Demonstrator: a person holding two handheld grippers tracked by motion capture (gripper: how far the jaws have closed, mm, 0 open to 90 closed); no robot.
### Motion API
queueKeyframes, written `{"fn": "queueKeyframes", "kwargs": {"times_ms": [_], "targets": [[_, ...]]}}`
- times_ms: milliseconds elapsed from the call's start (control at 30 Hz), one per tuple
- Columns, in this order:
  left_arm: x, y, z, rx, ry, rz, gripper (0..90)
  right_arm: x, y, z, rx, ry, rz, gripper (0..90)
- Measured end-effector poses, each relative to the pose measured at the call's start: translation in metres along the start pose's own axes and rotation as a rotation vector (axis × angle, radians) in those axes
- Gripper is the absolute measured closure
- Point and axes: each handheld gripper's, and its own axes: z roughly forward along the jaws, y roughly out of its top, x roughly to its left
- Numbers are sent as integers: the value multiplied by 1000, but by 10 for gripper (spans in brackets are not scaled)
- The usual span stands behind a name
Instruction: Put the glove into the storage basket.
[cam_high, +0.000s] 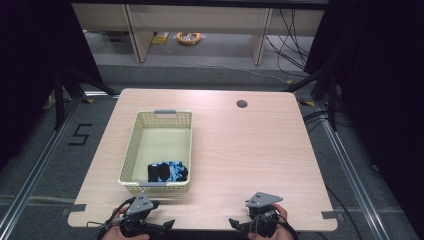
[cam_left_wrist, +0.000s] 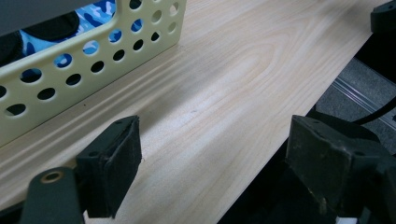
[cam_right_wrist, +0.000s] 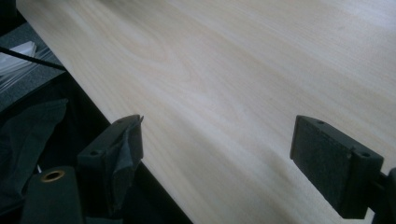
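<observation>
One cream perforated basket (cam_high: 161, 131) stands on the wooden surface (cam_high: 250, 150), holding one bundle of blue camouflage and black cloth (cam_high: 167, 171) at its near end. No label on either is readable. Two grippers rest at the near edge, left gripper (cam_high: 159, 226) and right gripper (cam_high: 239, 223), fingers spread apart and empty. A "5" (cam_high: 80, 135) marks the floor.

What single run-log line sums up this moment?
left gripper: open, empty | right gripper: open, empty | socks: in basket | both at table near edge
</observation>
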Motion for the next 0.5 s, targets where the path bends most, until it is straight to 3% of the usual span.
{"fn": "queueKeyframes", "kwargs": {"times_ms": [100, 133, 233, 400, 500], "targets": [[0, 0, 0, 1, -2, 0, 182, 0, -2, -1, 3, -2, 1, 182], [0, 0, 0, -5, -7, -11, 182, 1, -5, -2, -6, -13, 25, 181], [0, 0, 1, -6, -7, -11, 182, -3, -5, -5, 6, -15, 9, 182], [-1, -1, 2, 1, 4, -17, 180, -6, -7, -8, 9, -33, 44, 181], [-1, -1, 2, 3, 10, -13, 180, -10, -7, -7, -5, -37, 15, 181]]}}
